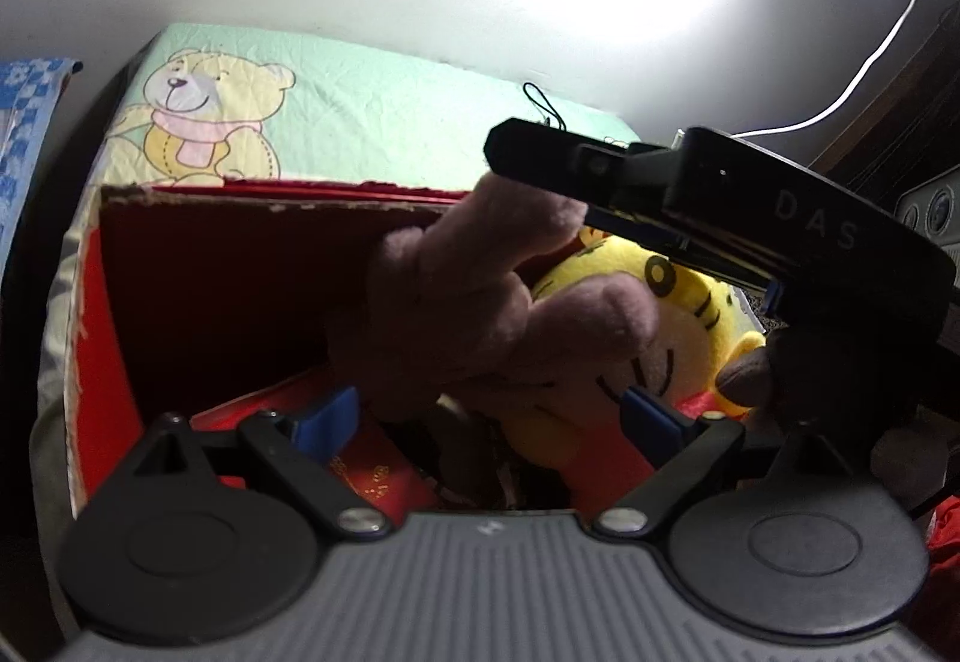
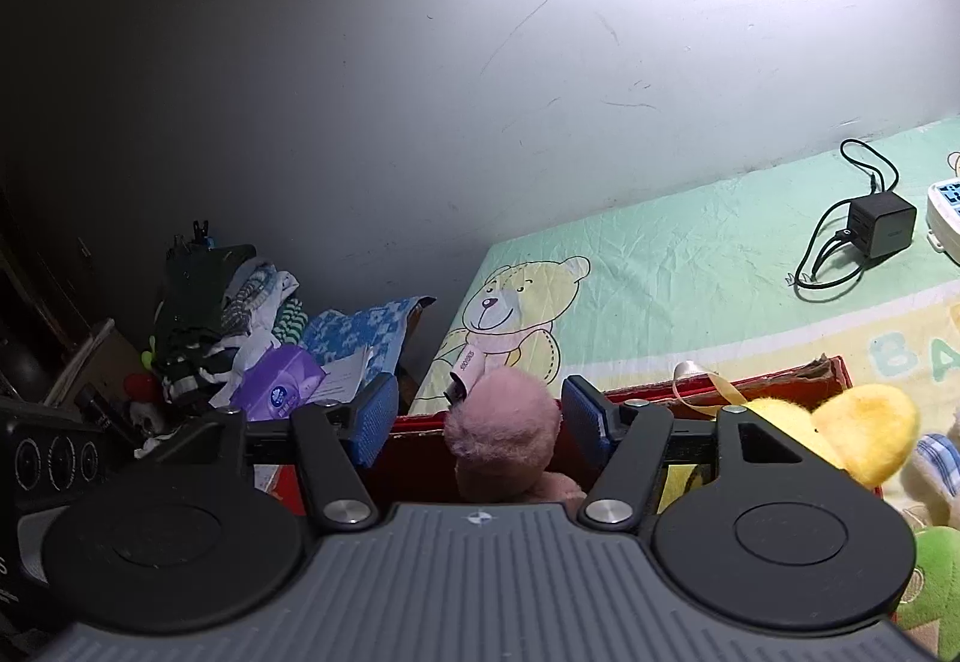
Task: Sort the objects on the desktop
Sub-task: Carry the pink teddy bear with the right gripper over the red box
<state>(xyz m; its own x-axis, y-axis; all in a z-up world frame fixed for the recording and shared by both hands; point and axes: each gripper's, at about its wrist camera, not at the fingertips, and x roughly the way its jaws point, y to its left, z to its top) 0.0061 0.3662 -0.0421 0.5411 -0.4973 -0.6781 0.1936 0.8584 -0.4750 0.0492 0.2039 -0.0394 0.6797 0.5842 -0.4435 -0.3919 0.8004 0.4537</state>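
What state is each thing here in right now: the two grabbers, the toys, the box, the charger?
Left gripper: jaws open around the pink plush toy.
Right gripper: jaws open, pink plush between them.
Red box: open-topped, toys inside.
Yellow tiger plush: lying in the box.
Black charger: on the bear-print sheet, cable attached.

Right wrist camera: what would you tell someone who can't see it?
A pink plush toy sits between the open right gripper fingers, over a red box. Behind lies a green teddy-bear sheet with a black charger.
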